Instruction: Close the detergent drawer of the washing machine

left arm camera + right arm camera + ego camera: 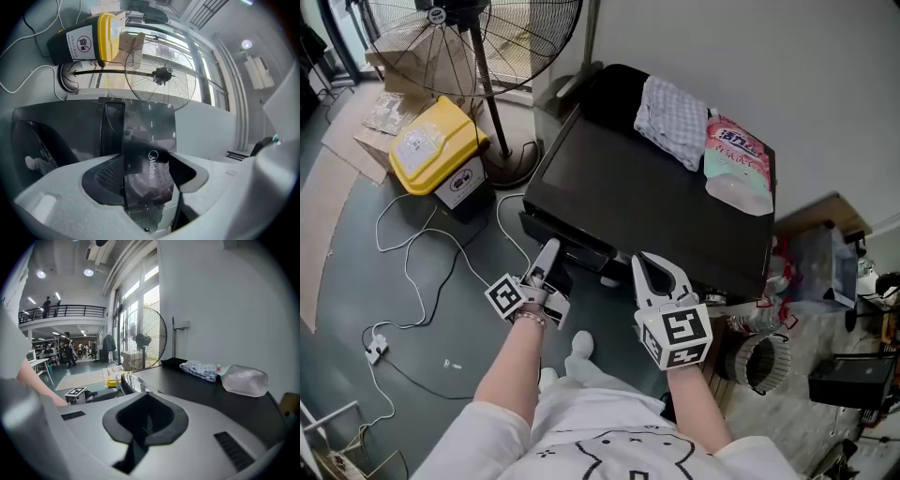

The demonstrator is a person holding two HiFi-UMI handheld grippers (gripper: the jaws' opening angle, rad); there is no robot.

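Left tool, arm outstretched, jaws tight on the protruding detergent drawer; right tool alongside, jaws together, empty.

Washer top bearing cloth and pouch; floor bearing bin, fan base, cable.

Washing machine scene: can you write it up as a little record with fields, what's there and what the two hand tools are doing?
Machine: black washing machine
Drawer: detergent drawer sticks out at the front
Left gripper: jaws clamped on the drawer's glossy front
Right gripper: shut, empty, by the machine's front edge
On top: checked cloth, refill pouch
Floor: floor fan, yellow-lidded bin
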